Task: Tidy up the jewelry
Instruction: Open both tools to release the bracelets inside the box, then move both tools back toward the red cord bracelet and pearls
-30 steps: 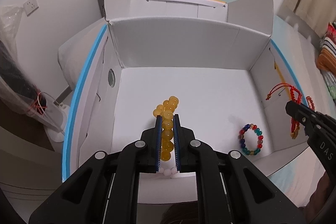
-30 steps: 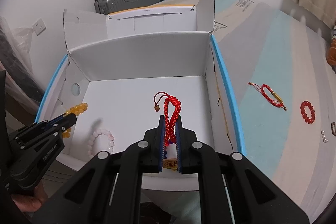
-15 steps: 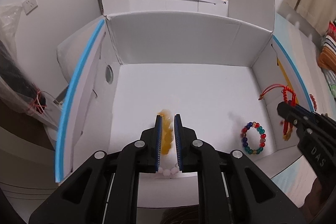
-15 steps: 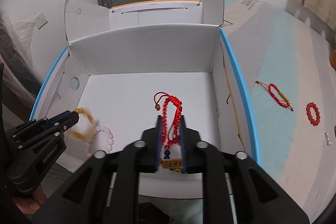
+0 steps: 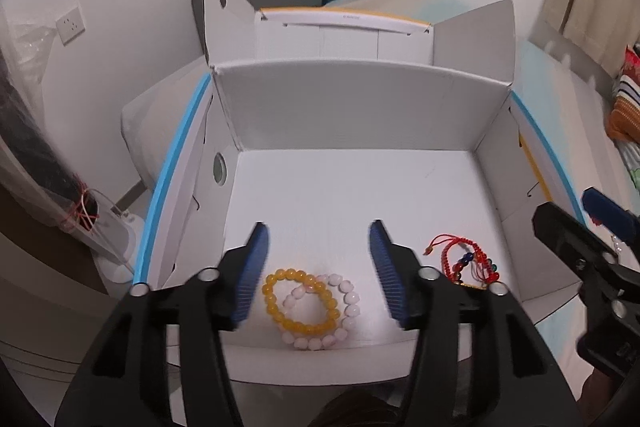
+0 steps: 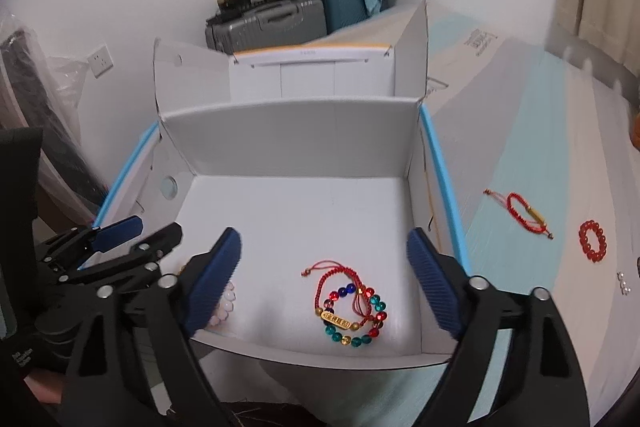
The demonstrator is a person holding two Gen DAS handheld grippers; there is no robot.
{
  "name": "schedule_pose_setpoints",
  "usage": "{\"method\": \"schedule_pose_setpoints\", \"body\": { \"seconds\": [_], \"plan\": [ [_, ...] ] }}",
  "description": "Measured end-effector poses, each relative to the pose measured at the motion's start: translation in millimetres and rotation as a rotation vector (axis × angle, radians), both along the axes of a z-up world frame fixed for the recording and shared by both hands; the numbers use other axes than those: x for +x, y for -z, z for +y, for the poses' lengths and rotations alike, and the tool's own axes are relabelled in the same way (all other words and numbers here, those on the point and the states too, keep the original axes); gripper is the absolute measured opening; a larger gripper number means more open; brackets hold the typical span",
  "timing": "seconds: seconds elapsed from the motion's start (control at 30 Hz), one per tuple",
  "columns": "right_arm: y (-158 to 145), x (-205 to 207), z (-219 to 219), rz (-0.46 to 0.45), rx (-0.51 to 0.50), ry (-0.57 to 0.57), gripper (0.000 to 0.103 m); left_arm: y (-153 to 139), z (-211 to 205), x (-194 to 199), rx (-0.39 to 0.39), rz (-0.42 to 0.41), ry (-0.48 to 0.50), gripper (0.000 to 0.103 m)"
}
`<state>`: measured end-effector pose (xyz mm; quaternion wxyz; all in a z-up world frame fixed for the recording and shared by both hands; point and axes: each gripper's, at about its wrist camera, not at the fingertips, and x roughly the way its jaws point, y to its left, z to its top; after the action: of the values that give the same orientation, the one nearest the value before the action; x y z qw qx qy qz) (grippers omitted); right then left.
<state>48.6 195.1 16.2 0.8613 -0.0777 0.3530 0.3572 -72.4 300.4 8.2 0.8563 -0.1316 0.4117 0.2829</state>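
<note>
An open white cardboard box (image 5: pixel 360 115) holds jewelry on its floor. A yellow bead bracelet (image 5: pixel 301 301) lies over a pale pink bead bracelet (image 5: pixel 340 311) near the front wall. My left gripper (image 5: pixel 318 267) is open and empty above them. A red cord bracelet (image 6: pixel 338 281) lies on a multicoloured bead bracelet (image 6: pixel 356 319) at the front right; both also show in the left wrist view (image 5: pixel 466 259). My right gripper (image 6: pixel 324 277) is open and empty above them.
On the striped bed cover (image 6: pixel 540 147) right of the box lie a red cord bracelet with a gold tube (image 6: pixel 520 209), a red bead bracelet (image 6: pixel 593 241) and small pearls (image 6: pixel 624 285). Suitcases (image 6: pixel 280 15) stand behind the box.
Both grippers opened wide. The yellow bracelet dropped from the left gripper onto the pink one. The red cord bracelet dropped from the right gripper onto the multicoloured one.
</note>
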Motion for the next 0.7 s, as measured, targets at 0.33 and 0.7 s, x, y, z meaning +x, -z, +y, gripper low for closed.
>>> {"method": "schedule_pose_setpoints", "body": {
  "seconds": [0.33, 0.7],
  "plan": [
    [-26, 10, -34, -0.066, 0.058, 0.048, 0.092, -29, -31, 11, 0.076, -0.053, 0.030, 0.094],
    [-41, 37, -94, -0.113, 0.066, 0.156, 0.092, -50, -84, 41, 0.134, -0.097, 0.130, 0.097]
  ]
}}
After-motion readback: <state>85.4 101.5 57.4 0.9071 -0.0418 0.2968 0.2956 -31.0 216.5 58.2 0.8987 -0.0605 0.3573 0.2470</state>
